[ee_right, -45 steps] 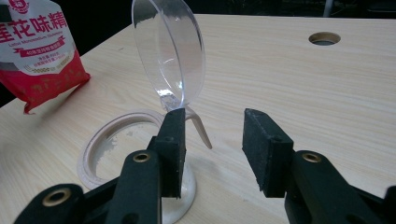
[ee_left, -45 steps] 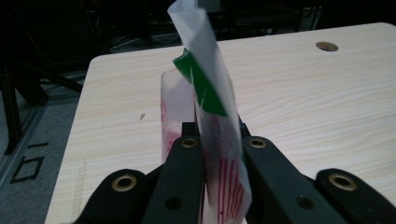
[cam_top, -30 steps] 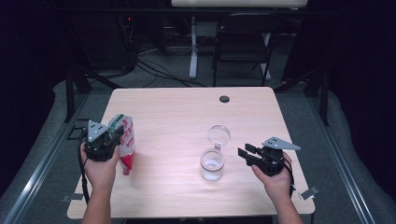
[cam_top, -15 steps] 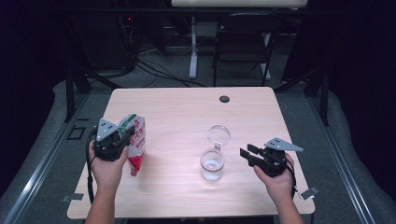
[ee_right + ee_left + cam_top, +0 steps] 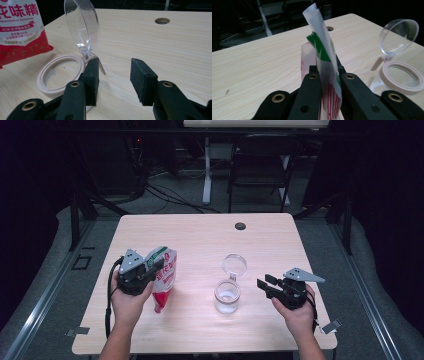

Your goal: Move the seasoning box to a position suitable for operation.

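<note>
Red and white with a green top corner, a seasoning bag [image 5: 164,276] is held off the wooden table [image 5: 200,240] by the left gripper [image 5: 150,268], whose two black jaws are pressed shut on the bag's upper part. In the left gripper view the bag [image 5: 325,62] is seen edge-on between the jaws, its folded white top sticking up above them and its red-striped lower part hanging down below them. In the high view the bag is tilted, with its bottom end pointing down toward the near left part of the table, just beside the left hand [image 5: 127,297]. A small clear jar [image 5: 227,296] is set on the table between the two grippers, near the front edge; its clear round lid [image 5: 234,265] is flipped open and stands up behind a beige rim. A little white powder can be made out inside the jar [image 5: 61,75] in the right gripper view, where the lid [image 5: 81,26] is seen tilted upright and the printed face of the bag [image 5: 21,32] appears at the far left. The right gripper [image 5: 263,284] is held just to the right of the jar, low over the table, with its jaws spread apart and nothing between them. A round dark hole [image 5: 240,226] is set into the far side of the table, well apart from the jar.
</note>
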The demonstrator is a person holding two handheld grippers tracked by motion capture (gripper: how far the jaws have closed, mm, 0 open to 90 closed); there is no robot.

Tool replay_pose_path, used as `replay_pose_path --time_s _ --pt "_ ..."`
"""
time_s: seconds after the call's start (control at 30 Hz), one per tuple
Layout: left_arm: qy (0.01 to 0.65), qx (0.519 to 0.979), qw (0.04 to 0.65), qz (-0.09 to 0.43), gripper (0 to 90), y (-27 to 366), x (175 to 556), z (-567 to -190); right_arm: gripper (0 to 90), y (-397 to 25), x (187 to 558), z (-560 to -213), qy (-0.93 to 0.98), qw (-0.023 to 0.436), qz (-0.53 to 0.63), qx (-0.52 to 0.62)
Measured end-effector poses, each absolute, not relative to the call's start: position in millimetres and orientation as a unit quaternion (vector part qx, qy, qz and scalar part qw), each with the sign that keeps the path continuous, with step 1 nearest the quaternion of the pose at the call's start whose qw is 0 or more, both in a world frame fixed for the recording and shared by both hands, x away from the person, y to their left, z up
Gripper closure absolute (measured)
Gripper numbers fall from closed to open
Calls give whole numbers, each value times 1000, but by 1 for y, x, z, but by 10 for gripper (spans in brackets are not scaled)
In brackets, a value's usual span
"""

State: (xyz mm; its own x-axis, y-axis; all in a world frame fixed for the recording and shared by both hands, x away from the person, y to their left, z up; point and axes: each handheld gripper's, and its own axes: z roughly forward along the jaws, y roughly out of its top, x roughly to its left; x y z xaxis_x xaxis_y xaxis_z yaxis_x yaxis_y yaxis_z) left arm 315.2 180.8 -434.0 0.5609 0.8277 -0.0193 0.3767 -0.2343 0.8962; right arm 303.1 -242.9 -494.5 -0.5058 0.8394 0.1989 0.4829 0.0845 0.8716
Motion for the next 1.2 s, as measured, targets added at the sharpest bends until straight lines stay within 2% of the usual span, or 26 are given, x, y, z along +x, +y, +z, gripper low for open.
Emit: replay_pose_path --time_s 0.6,0.93,1.2 --pt "335 785 483 193 900 138 304 -434 577 -242 302 -494 718 183 491 459" --pt "304 810 468 181 900 121 300 -439 576 -240 301 -491 719 189 497 447" --pt "292 821 462 167 900 121 297 -443 582 -231 300 -483 720 193 515 424"
